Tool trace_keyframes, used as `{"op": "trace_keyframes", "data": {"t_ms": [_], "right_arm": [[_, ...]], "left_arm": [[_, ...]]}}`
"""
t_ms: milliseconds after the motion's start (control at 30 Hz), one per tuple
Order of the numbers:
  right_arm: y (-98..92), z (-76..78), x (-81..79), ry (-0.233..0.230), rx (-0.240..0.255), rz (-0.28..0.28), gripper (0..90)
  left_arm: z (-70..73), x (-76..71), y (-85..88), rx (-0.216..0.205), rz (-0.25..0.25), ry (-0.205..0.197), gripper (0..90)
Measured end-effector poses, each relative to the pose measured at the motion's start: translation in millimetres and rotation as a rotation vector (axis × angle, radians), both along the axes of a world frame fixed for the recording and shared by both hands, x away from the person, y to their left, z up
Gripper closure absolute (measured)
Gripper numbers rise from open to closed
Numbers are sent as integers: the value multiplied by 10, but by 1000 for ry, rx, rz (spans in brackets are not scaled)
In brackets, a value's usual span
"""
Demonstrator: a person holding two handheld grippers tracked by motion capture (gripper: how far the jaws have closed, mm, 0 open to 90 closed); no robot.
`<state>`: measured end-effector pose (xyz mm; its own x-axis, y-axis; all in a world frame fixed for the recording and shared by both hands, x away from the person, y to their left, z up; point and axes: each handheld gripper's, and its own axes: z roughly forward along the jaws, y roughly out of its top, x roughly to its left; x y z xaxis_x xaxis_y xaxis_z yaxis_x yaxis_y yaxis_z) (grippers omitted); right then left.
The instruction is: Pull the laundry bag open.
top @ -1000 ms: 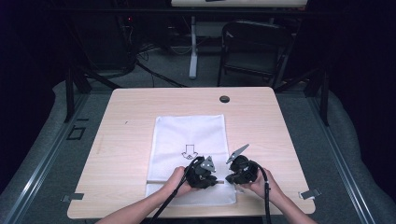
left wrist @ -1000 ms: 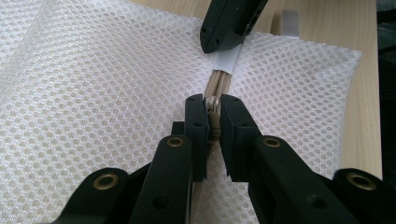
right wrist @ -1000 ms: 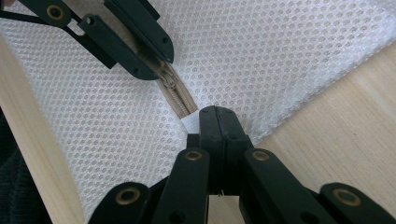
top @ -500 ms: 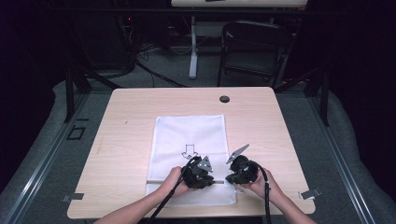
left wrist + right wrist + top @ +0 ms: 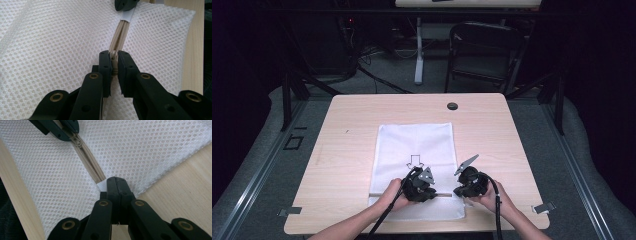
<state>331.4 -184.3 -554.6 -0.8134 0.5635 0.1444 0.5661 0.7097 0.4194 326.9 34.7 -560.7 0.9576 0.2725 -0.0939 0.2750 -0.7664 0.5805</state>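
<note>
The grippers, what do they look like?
Both grippers, left and right, are black, each with a grey three-cornered plate on top and a black cable trailing behind. Up close, their jaws are chunky black bars with brass-coloured rivets. The forearms are bare, no sleeves.

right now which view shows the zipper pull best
The left gripper view: the zipper pull sits close up, pinched between the left gripper. The right gripper view shows it farther off; the high view hides it.

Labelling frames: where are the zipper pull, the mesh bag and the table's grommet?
zipper pull (image 5: 114, 55), left gripper view, its top
mesh bag (image 5: 414, 140), high view, upper panel
grommet (image 5: 452, 106), high view, its centre
</note>
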Motion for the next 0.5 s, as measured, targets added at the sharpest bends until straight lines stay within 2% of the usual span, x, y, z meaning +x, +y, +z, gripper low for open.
{"op": "trace_keyframes", "data": {"t_ms": [500], "right_arm": [[-1, -3, 1, 2, 5, -6, 900]], "left_arm": [[5, 2, -6, 7, -14, -10, 822]]}}
